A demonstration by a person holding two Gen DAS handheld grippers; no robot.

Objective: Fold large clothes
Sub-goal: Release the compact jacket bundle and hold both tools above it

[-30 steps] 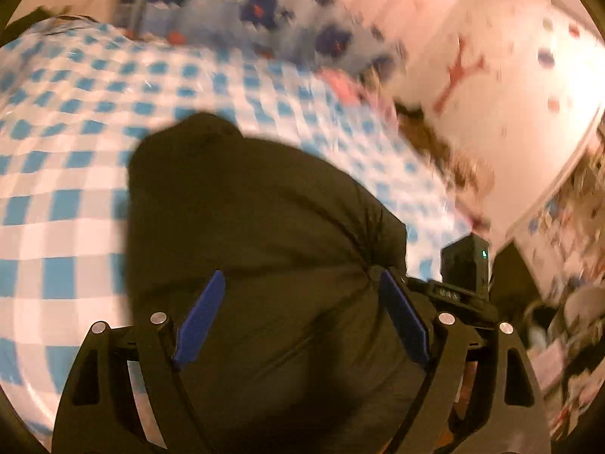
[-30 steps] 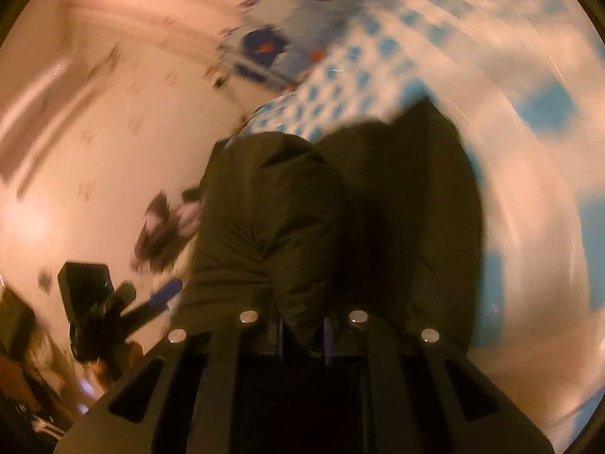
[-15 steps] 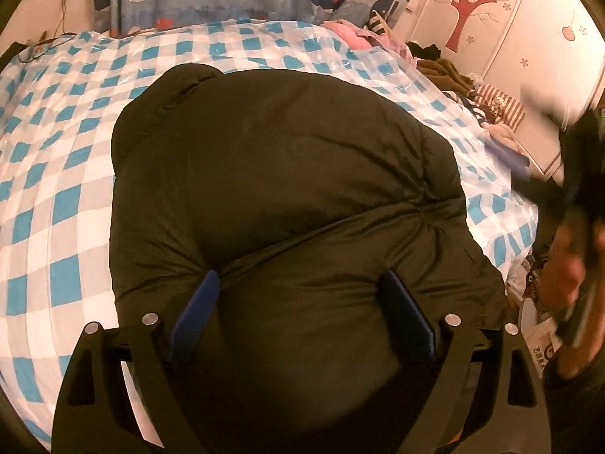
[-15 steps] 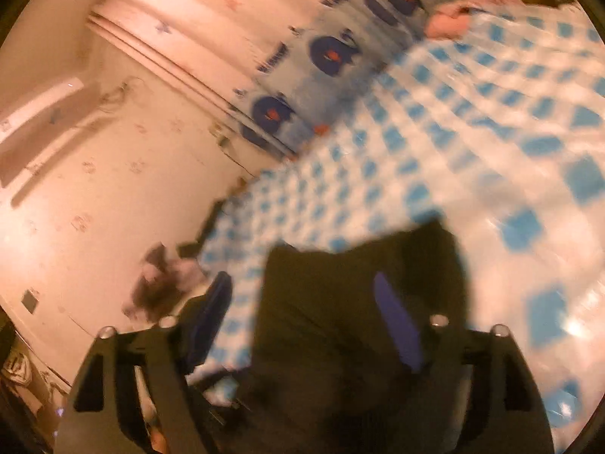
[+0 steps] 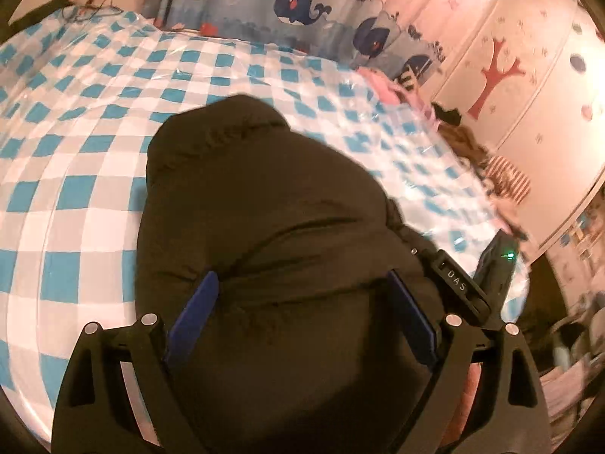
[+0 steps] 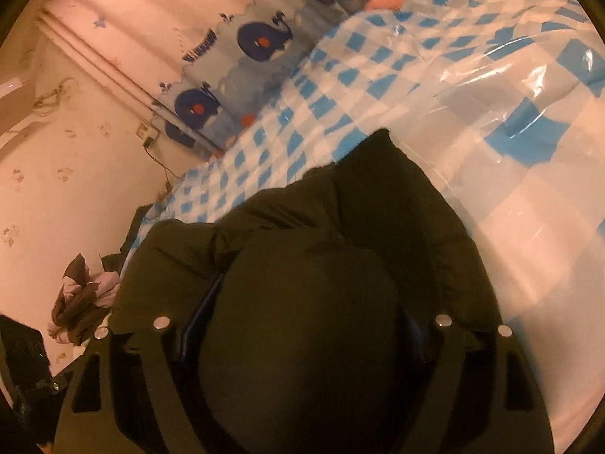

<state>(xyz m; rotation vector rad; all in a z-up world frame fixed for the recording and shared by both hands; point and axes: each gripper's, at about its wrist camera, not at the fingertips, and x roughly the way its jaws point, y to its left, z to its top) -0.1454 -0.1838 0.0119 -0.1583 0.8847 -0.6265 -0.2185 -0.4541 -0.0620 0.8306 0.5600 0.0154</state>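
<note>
1. A bed with a blue-and-white checked cover under clear glossy plastic (image 5: pixel 94 159) fills most of both views.
2. Behind it hangs a pale blue curtain printed with dark blue whales (image 5: pixel 295 3), topped by pink fabric with small stars.
3. A cream wardrobe door with a red tree decal (image 5: pixel 495 75) stands at the right in the left wrist view.
4. A heap of mixed clothes with a red-striped piece (image 5: pixel 503 181) lies at the bed's edge.
5. A cream wall with faint prints (image 6: pixel 56 189) carries a socket and cable.
6. The light is warm and dim.
</note>
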